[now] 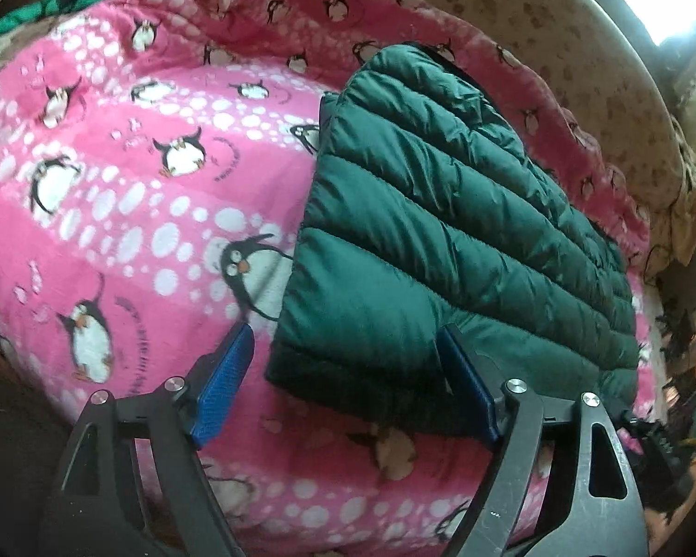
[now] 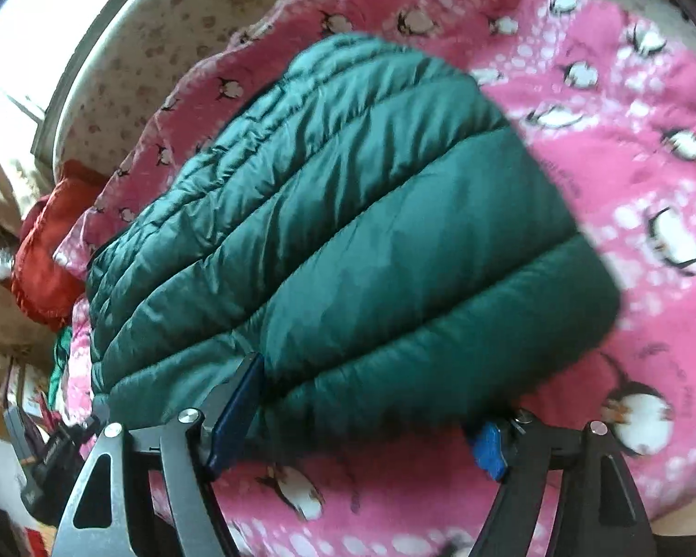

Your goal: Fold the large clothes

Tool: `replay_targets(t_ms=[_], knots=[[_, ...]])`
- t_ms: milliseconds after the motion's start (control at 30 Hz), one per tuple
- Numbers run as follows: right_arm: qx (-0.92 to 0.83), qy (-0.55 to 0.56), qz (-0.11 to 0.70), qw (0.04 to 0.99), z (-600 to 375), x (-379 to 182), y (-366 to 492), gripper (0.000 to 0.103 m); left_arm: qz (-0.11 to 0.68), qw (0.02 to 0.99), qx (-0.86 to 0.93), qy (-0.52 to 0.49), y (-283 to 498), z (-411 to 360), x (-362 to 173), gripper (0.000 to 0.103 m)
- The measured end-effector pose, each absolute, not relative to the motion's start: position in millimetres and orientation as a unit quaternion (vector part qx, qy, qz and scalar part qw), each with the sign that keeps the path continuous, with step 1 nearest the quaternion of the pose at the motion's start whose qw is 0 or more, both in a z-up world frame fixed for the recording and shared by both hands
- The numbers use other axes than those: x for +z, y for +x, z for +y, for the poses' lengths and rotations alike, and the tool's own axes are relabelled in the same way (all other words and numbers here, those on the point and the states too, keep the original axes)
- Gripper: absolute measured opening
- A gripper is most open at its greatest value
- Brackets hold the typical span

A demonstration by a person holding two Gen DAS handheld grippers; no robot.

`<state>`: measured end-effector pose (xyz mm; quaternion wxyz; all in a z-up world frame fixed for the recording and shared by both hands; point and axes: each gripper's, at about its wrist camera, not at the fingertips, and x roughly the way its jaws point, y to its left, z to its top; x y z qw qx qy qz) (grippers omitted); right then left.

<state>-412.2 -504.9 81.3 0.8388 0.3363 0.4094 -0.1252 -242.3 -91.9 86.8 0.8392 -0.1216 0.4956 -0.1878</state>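
While the green jacket lies folded into a puffy block on the pink blanket, both tongs stand spread with nothing pinched. The left tongs hang over the jacket's near corner: one blue pad is over bare blanket beside the jacket's edge, and the other is over the quilted cloth; whether that one touches it cannot be told. The right tongs straddle the jacket's near edge, one pad against the fabric at a seam and the other pad just below the hem. The penguin-print blanket covers a bed, with a spotted beige sheet beyond it. In the right view a red cloth lies past the blanket's edge, near the jacket's far end.
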Motion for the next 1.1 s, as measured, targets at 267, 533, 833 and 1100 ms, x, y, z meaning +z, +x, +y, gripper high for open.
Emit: replay_targets(t_ms=[267,533,833,1100], knots=[[-0.131,0.303,0.401,0.854,-499,109,-450,0.076,0.463,0.861,-0.194,-0.077,-267,-85,122,0.081],[-0.125,0.227,0.375,0.89,-466,138,-443,0.076,0.429,0.88,-0.207,-0.004,-283,-119,144,0.081],[-0.117,0.128,0.353,0.919,-409,153,-409,0.077,0.398,0.893,-0.209,0.029,-294,-141,151,0.081],[-0.106,0.081,0.352,0.926,-380,152,-393,0.077,0.385,0.899,-0.206,0.034,-297,-143,153,0.081]])
